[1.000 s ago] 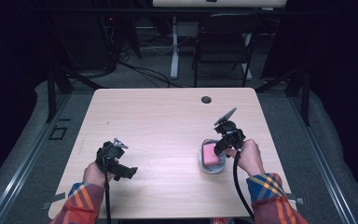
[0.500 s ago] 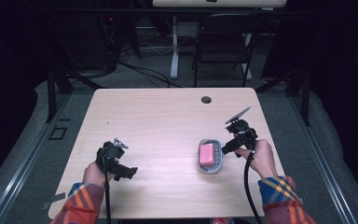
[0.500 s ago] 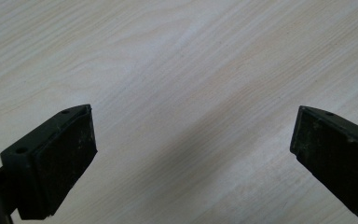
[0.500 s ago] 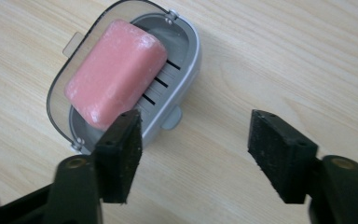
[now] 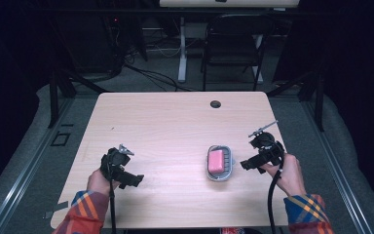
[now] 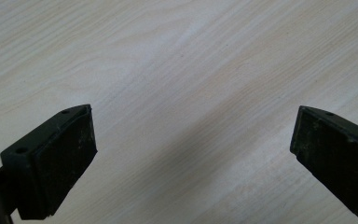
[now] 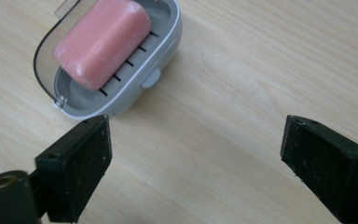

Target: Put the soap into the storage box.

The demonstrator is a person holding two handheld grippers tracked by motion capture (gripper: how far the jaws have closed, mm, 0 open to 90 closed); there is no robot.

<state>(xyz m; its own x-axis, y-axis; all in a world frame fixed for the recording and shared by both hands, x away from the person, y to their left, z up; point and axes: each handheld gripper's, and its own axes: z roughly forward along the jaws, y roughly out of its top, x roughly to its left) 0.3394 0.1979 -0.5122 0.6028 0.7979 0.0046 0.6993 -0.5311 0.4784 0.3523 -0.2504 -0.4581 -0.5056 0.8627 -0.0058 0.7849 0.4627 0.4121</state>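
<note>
High view: soap dish (image 5: 220, 163) with pink soap (image 5: 216, 161) sits just left of right gripper (image 5: 244, 165), long axis running away from the person.

Right gripper view: jaws just opened, empty.

Left gripper (image 6: 193, 154) (farther off): open over bare table (image 6: 177, 60).

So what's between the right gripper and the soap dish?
Nothing: just bare wooden table lies between the open right gripper and the soap dish with its pink soap, as the right gripper view shows.

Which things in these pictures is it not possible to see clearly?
- Soap dish: far end cut off by the top edge, right gripper view.
- Soap: underside hidden by the dish, high view.
- Dark round spot on the table: too small to identify, high view.
</note>
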